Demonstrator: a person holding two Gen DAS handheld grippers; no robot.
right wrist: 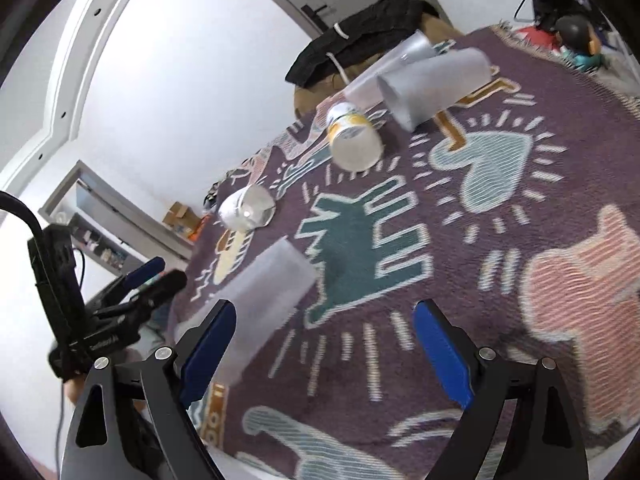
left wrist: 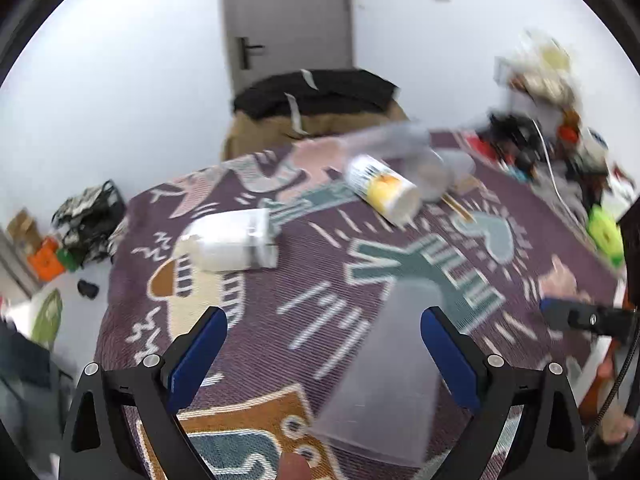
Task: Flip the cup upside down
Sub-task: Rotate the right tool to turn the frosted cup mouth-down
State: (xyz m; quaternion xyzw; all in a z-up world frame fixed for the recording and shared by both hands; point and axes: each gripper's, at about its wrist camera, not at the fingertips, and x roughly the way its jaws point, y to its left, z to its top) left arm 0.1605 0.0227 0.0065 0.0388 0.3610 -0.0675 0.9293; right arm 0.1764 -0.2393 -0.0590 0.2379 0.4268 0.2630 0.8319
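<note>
The nearest frosted cup [left wrist: 384, 376] stands mouth-down on the patterned cloth [left wrist: 280, 320], its narrow base uppermost and its wide rim towards the camera; by its looks it is already flipped, though blur makes the rim's seating hard to judge. The left gripper [left wrist: 324, 356] is released, jaws wide, with the cup just inside its right finger and apparently not clamped. The right gripper [right wrist: 324, 344] is likewise spread and empty; the cup [right wrist: 264, 300] sits just beyond its left finger. Beyond the cup lie a white jar [left wrist: 232, 240], a yellow-labelled cup [left wrist: 384, 188] and two more frosted cups [right wrist: 424, 80], all on their sides. To finish well, I would draw the left gripper straight back without brushing the light cup, since a nudge would likely topple it.
</note>
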